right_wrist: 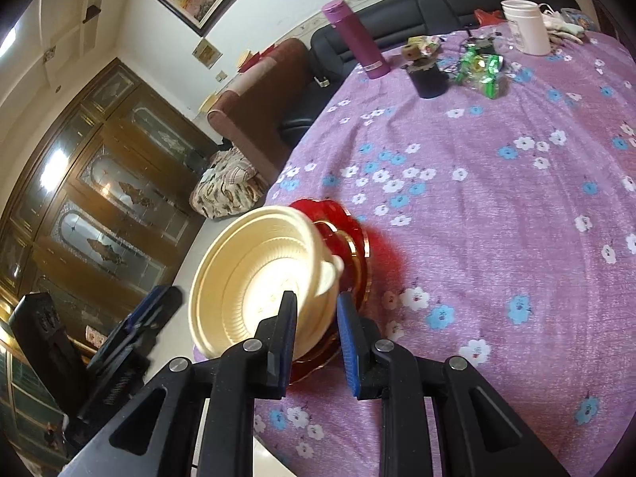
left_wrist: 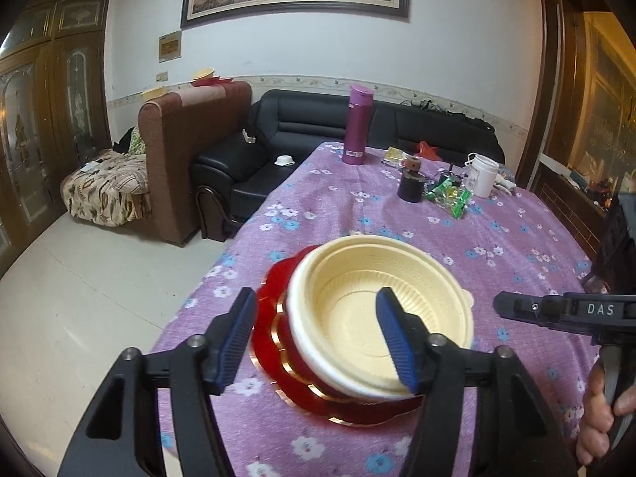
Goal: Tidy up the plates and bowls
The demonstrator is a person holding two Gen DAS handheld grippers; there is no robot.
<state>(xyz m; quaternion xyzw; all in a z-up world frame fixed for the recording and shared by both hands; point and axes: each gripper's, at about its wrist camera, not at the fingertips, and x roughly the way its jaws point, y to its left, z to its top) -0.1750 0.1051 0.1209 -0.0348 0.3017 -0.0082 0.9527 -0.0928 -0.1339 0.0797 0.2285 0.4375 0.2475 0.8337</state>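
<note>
Across the purple flowered tablecloth (left_wrist: 397, 206) a cluster of items is seen at the far end: a magenta thermos (left_wrist: 356, 124) standing upright, a white jar (left_wrist: 483, 175), a dark cup (left_wrist: 410, 187) and green wrappers (left_wrist: 449, 194) between them. Nearer the table's left edge, a red plate (left_wrist: 274, 342) with gold-trimmed scalloped rim is seen beneath a cream bowl (left_wrist: 377, 314); the bowl is tilted, its opening turned partly sideways in the right wrist view, and its outline is blurred. Whether the plate lies flat on the cloth cannot be told.

The left gripper (left_wrist: 318, 342) is held low and level over the near edge of the table, its blue-padded jaws spread wide. One pad is seen over the plate's left rim and the other over the bowl's inside; no contact can be confirmed.

The right gripper (right_wrist: 316, 342) is angled in from the right, its jaws narrowly parted around the bowl's near rim. A firm clamp cannot be confirmed. In the left wrist view, its handle is wrapped by the person's right hand (left_wrist: 604, 409).
</note>
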